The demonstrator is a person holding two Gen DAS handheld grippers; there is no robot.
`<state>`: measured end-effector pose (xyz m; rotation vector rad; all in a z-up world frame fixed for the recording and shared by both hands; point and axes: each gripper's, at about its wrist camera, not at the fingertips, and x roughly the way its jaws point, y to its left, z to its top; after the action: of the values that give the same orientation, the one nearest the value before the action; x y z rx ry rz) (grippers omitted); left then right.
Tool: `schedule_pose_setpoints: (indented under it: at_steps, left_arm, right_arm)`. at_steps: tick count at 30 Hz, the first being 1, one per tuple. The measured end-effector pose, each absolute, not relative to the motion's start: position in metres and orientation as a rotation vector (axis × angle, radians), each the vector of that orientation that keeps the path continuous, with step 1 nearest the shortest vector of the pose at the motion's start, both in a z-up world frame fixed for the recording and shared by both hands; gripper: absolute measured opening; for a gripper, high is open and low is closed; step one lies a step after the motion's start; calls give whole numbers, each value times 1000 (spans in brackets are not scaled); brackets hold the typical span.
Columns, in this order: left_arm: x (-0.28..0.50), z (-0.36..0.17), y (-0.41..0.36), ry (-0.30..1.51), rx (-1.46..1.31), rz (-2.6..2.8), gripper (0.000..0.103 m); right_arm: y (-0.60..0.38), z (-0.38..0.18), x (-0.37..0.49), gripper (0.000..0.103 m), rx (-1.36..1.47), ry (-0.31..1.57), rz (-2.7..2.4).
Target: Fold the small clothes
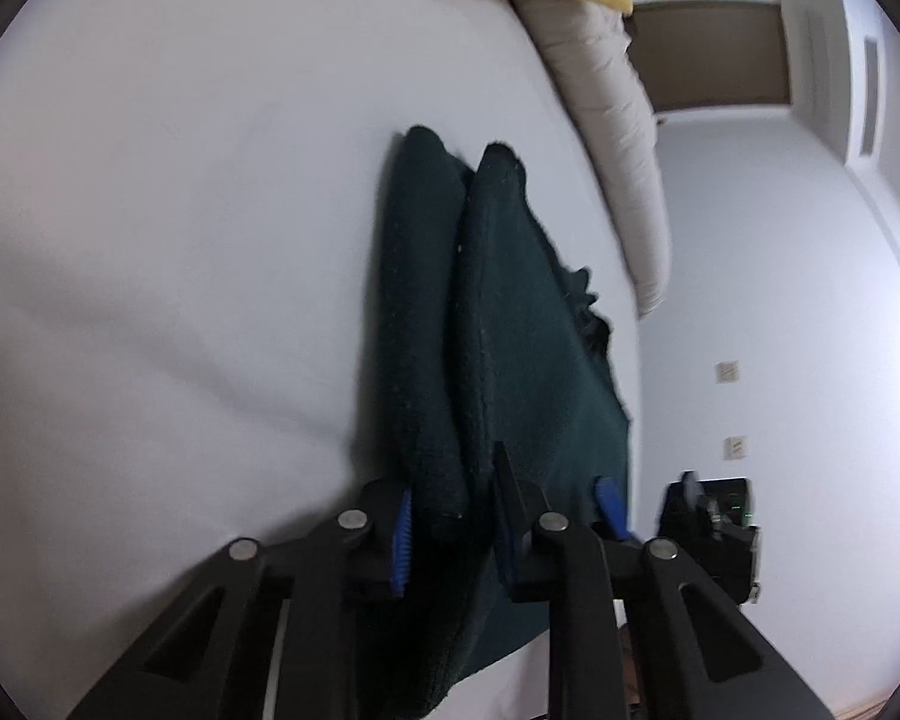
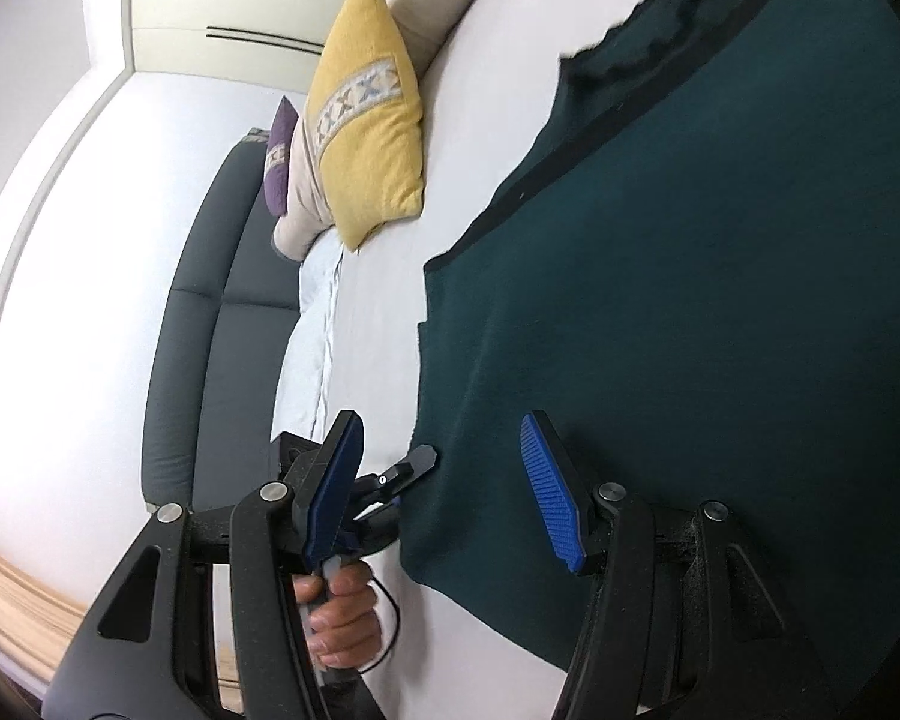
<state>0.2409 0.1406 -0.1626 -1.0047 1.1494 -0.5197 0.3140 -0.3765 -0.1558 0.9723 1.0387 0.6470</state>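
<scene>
A dark green garment [image 1: 510, 324] lies on the white bed [image 1: 180, 210], its near edge gathered in thick folds. My left gripper [image 1: 450, 516] is shut on those folds, cloth bunched between its blue pads. It also shows in the right wrist view [image 2: 402, 474], at the cloth's left edge. My right gripper [image 2: 450, 486] is open over the flat green cloth [image 2: 720, 300], its right finger [image 2: 552, 492] above the fabric and its left finger [image 2: 333, 480] beyond the cloth's edge.
A yellow patterned cushion [image 2: 369, 138], a beige pillow [image 1: 612, 120] and a purple cushion [image 2: 279, 162] lie at the head of the bed. A dark grey headboard [image 2: 210, 312] runs along it. White wall [image 1: 780, 300] lies beyond the bed edge.
</scene>
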Motion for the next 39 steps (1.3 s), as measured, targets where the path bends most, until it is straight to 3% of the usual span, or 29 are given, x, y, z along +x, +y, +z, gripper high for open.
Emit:
schedule_pose_setpoints:
  at_steps: [4,11,17,22,30,31,32,34,35,39]
  left_arm:
    - [237,-152,140,1104,-980,-516,20]
    - [239,-121,121,1080,-843,-496,18]
    - [232,-71,74,1040,-669,-504,18]
    - [228,-45,-12,1019,-528,-558,18]
    - [222,-100,-140,1088,-439,-598,21]
    - [217,-97,-141,1066,-427,-601,25]
    - [213,-92,-141,1048,-419,-615,39]
    - [203,-80,-138,1028,-416,-651,55]
    - [197,-73,-135,1011,-412,-662,59]
    - [166,-52,-114,954,-433,-743,60]
  right_arm:
    - [-359,-173,328,52,944,1120,613]
    - [-355,-194,335,39,968,1125,605]
    - [-397,-185,323,43,1094,1053,615]
    - [-461,-177,316,54,1163,988,572]
    - [-532,-185,317,55,1212,990,542]
    - [-535,-186,318,55,1215,995,551]
    - [-536,-187,320,55,1215,996,556]
    - [-538,-188,323,55,1208,1002,556]
    - [-537,-187,325,55,1204,1008,550]
    - [-526,-183,331,56,1137,1051,519]
